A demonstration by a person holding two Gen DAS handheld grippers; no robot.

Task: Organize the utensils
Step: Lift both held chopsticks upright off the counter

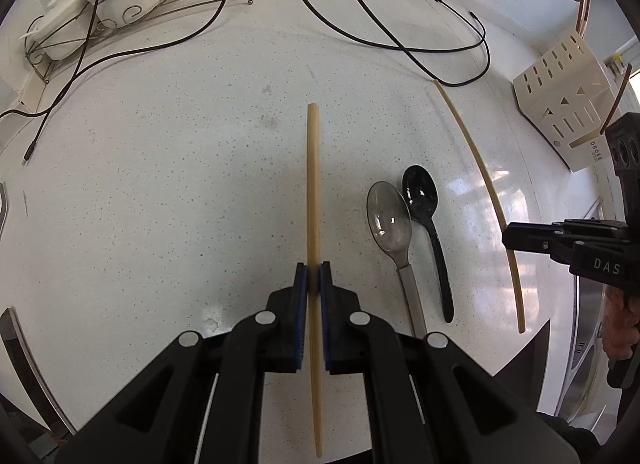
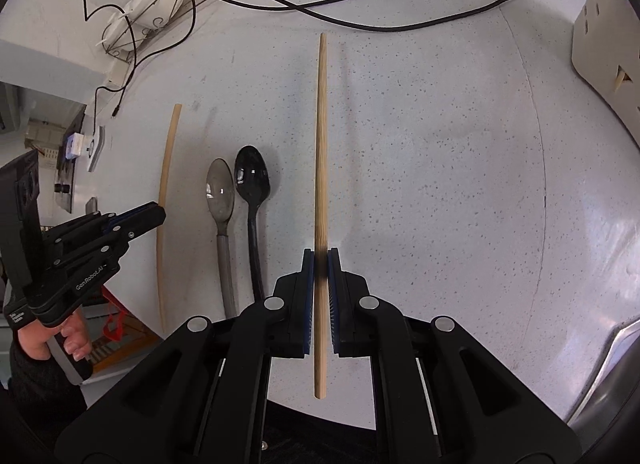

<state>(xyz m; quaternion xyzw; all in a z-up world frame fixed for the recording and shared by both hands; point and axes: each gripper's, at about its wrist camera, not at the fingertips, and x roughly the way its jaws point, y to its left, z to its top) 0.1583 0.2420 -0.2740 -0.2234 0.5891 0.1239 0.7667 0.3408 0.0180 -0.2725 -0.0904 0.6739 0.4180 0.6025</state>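
My left gripper (image 1: pixel 313 275) is shut on a pale wooden chopstick (image 1: pixel 313 184) that runs forward between its pads over the white speckled counter (image 1: pixel 160 192). My right gripper (image 2: pixel 321 262) is shut on a second wooden chopstick (image 2: pixel 321 136). Between them a clear grey spoon (image 1: pixel 390 220) and a black spoon (image 1: pixel 424 204) lie side by side, bowls away from me; they also show in the right wrist view, grey (image 2: pixel 220 192) and black (image 2: pixel 252 180). The right gripper (image 1: pixel 510 238) shows at the right edge, the left gripper (image 2: pixel 158 216) at the left.
A cream slotted utensil holder (image 1: pixel 568 96) stands at the far right. A wire rack with white dishes (image 1: pixel 100 4) stands at the back left. Black cables (image 1: pixel 400 44) loop across the back of the counter. A metal sink rim (image 2: pixel 608 352) lies at the right.
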